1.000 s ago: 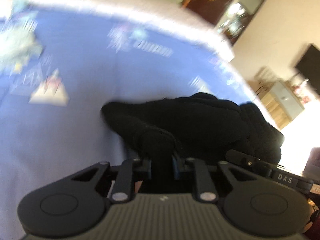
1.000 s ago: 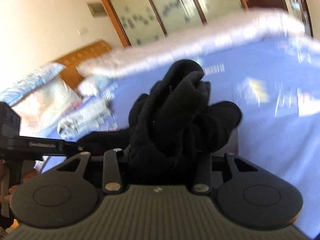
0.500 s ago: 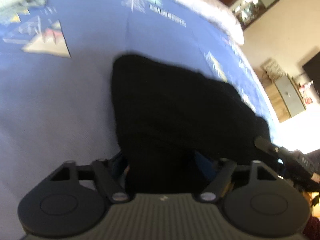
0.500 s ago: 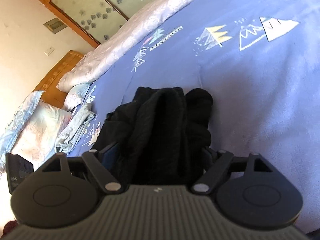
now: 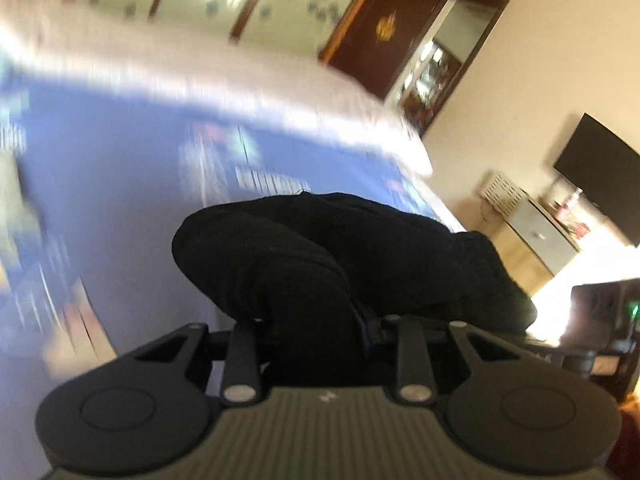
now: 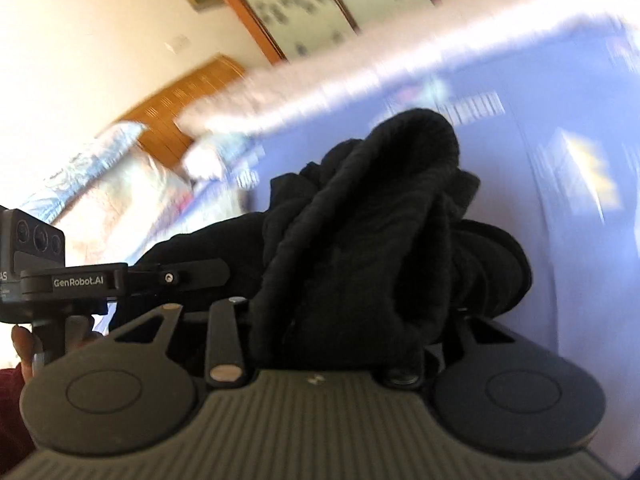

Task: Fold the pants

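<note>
The black pants (image 5: 352, 248) hang bunched between both grippers above the blue bedsheet (image 5: 120, 168). My left gripper (image 5: 312, 320) is shut on one bunch of the black fabric, which hides its fingertips. My right gripper (image 6: 340, 320) is shut on another thick fold of the pants (image 6: 380, 208), fingertips also buried in cloth. In the right wrist view the left gripper's body (image 6: 80, 276) sits close at the left, level with the pants.
The blue patterned sheet (image 6: 580, 160) spreads beyond the pants, with a white quilt (image 5: 200, 68) along its far edge. Pillows (image 6: 120, 184) and a wooden headboard (image 6: 180, 100) lie to the left. A cabinet (image 5: 532, 236), a dark screen (image 5: 596, 172) and a door (image 5: 404, 36) stand to the right.
Both grippers have lifted with the pants. The views tilted up from looking down at the sheet to the far wall. The pants went from lying flat to hanging bunched.
</note>
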`<state>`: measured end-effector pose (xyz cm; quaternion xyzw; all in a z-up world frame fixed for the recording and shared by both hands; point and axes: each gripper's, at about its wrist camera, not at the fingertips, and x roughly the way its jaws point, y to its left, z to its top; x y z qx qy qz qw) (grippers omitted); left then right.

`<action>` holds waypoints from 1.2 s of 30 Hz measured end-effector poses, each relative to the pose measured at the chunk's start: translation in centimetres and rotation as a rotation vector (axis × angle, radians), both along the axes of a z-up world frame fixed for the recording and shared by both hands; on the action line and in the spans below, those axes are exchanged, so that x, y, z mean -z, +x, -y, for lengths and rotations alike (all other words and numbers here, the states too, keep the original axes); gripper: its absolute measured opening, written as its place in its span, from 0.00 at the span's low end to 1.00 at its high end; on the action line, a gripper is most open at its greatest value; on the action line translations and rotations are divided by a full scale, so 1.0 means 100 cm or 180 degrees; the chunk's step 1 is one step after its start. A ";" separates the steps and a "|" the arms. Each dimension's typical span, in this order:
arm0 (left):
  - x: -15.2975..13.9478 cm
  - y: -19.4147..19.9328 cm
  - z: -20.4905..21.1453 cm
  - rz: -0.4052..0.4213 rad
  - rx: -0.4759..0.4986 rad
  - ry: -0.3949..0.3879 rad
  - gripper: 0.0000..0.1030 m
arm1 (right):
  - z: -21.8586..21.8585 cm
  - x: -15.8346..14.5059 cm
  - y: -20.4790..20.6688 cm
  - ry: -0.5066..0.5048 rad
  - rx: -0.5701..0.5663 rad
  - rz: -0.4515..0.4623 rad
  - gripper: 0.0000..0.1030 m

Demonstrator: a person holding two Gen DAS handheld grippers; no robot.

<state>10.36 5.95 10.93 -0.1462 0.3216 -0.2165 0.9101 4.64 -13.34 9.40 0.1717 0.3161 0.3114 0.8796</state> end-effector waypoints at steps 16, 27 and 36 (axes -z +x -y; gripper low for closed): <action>0.135 0.175 -0.067 -0.0260 -0.1604 0.0999 0.56 | -0.117 0.107 0.229 -0.0485 0.0747 -0.0081 0.74; 0.098 0.057 -0.019 -0.0403 -0.1497 0.1055 0.56 | -0.087 0.080 0.132 -0.0431 0.0799 -0.0183 0.78; 0.053 -0.067 0.008 -0.0244 -0.1472 0.1052 0.79 | -0.066 0.053 0.018 -0.0629 0.0821 -0.0198 0.84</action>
